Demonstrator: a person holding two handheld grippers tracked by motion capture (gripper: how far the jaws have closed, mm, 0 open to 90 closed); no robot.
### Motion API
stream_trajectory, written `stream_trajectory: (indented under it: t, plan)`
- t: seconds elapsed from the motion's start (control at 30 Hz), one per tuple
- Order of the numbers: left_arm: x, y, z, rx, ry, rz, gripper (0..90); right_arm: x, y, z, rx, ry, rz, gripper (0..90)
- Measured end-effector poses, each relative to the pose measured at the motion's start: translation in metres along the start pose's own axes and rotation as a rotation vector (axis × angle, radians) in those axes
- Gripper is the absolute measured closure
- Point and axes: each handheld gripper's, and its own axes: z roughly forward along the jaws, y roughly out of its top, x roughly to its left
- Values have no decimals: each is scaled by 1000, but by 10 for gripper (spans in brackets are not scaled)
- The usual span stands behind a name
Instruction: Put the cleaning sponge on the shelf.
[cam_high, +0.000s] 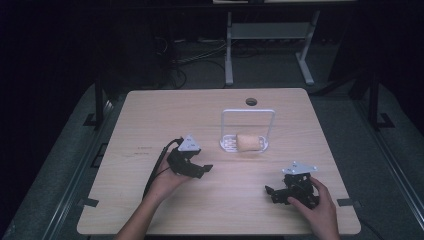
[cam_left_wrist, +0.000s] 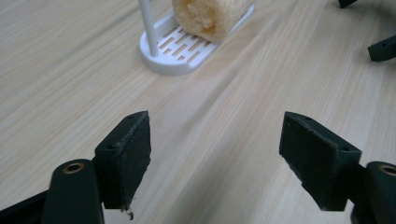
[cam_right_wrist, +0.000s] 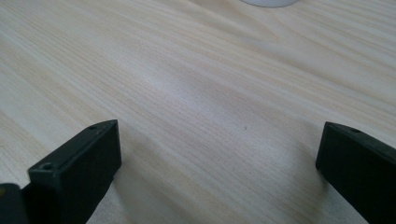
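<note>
A tan sponge-like block (cam_high: 248, 142) lies on the slotted base of a white wire-framed stand (cam_high: 227, 145) past the middle of the wooden table. My left gripper (cam_high: 202, 169) is held low at the left of the stand, and points towards it. In the left gripper view its jaws (cam_left_wrist: 215, 154) are wide apart over bare wood, with the block (cam_left_wrist: 210, 16) and the stand (cam_left_wrist: 173, 51) ahead of them and apart. My right gripper (cam_high: 272, 192) rests near the front right, open (cam_right_wrist: 217, 168) over bare wood, with the stand's rim (cam_right_wrist: 268, 2) far ahead.
A round cable hole (cam_high: 251, 102) sits near the table's far edge. Bare wood lies between the two grippers and in front of the stand. Parts of the other gripper (cam_left_wrist: 383, 46) reach into the upper right of the left gripper view.
</note>
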Motion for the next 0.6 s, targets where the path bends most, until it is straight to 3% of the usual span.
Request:
stream_trajectory:
  t: [0.6]
  plan:
    - [-1,-59,-42,4,95,-25,188,0,0,0,0,0,0,0]
